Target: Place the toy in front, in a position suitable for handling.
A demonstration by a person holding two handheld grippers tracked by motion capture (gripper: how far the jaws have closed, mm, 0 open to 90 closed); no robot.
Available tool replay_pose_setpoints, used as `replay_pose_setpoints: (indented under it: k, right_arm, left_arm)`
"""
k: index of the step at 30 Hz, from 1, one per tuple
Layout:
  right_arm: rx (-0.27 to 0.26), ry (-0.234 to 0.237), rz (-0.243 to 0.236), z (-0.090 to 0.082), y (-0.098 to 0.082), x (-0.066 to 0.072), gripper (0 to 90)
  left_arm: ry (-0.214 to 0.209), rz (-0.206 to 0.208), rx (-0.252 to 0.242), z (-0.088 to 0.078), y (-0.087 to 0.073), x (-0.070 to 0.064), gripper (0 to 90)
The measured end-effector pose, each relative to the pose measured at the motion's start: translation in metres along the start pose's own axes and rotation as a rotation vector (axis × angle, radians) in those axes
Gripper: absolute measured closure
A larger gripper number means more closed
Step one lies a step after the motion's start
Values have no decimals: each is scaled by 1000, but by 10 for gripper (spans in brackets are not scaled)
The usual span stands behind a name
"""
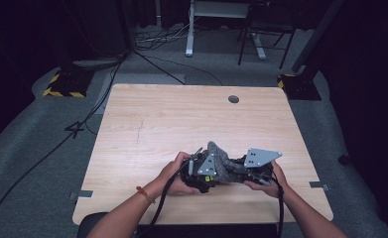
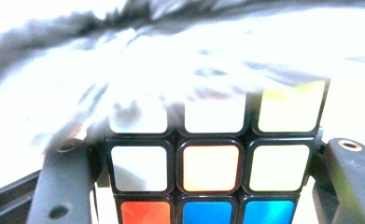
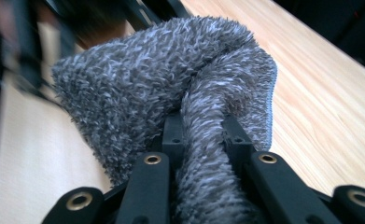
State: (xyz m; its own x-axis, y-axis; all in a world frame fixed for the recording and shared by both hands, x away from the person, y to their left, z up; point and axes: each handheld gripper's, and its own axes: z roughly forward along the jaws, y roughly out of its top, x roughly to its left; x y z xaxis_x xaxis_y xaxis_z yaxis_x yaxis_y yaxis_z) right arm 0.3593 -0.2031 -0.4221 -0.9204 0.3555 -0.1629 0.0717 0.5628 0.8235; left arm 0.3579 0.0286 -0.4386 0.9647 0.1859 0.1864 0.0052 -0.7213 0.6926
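Near the front edge of the wooden bench (image 1: 147, 124), about at its middle, the two hands hold their grippers close together. The left gripper (image 2: 203, 154) is clamped on a puzzle cube (image 2: 210, 165), one black jaw on each side of it. The cube has a black frame and square stickers: the middle row shows a white, an orange and a pale white sticker, the row below it a red one and two blue ones, and the top row is washed out by bright light, with a yellowish sticker at its right end. The right gripper (image 3: 203, 140) is clamped on a grey microfibre cloth (image 3: 171, 79), with a thick fold of it squeezed between the jaws. The cloth is fluffy, with long fibres in mixed dark and light grey and a stitched edge on one side. In the high view the cloth (image 1: 221, 161) rises as a bunched heap between the two grippers, and it lies over the cube.
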Motion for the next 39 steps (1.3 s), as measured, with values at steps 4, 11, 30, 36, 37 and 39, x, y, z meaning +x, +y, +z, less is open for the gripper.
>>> replay_pose_setpoints:
  k: [4,11,30,36,37,39]
  right_arm:
    - [36,-5,38,2,-9,-9,764]
    - [4,21,41,2,-7,-6,764]
    - [-63,7,38,-6,5,0,764]
    - [-19,10,53,2,-4,-6,764]
    - [6,12,56,5,-7,-7,763]
    - [10,20,60,6,-9,-8,763]
  left_arm:
    - [0,-9,-41,-10,-1,2,335]
    - [-1,-20,-63,-14,0,3,335]
    - [-5,-16,-65,-9,2,5,326]
    - [4,-27,-84,-11,2,5,331]
    - [1,-29,-91,-11,3,4,331]
    - [-4,-31,-96,-11,3,4,331]
